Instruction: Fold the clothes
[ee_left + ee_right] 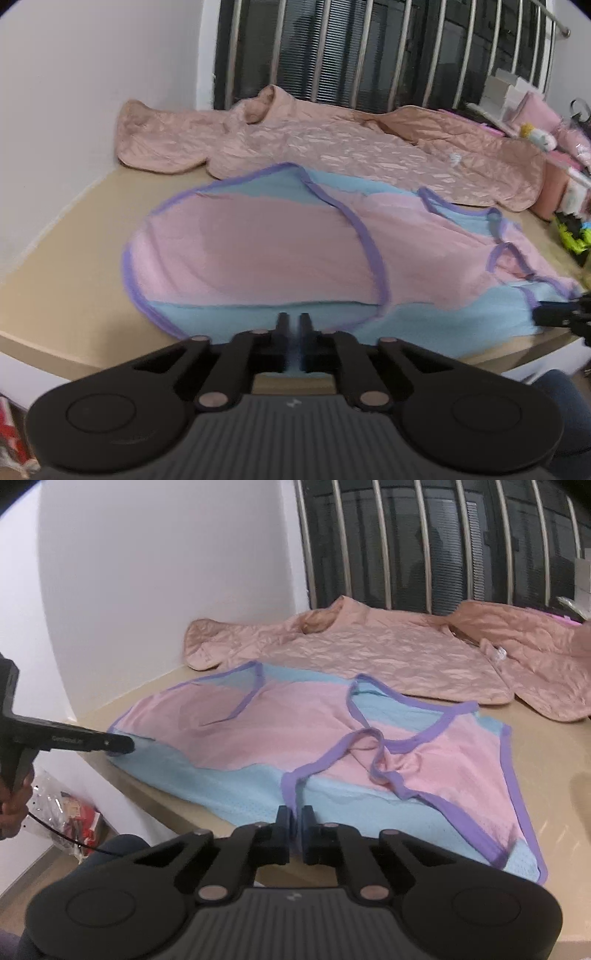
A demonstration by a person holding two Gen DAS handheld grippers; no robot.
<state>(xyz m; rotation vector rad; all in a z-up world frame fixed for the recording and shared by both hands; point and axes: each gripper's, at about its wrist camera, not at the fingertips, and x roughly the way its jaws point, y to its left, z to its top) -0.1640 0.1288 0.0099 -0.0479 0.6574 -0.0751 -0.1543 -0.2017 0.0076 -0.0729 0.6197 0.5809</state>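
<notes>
Both grippers pinch the vest's near blue edge: the left gripper (294, 321) closed on it at one end, the right gripper (294, 814) likewise at the other. The vest (280, 243) lies spread on the table (85, 229), jacket (332, 147) behind. A fold seems in hand; next calls for lifting both ends evenly.

Beige table (74, 236) set against white wall. 2 garments lie flat on it: pink/blue mesh vest w/ purple trim (266, 251) at near edge, and quilted peach jacket (332, 147) behind it, along far side by barred window.
</notes>
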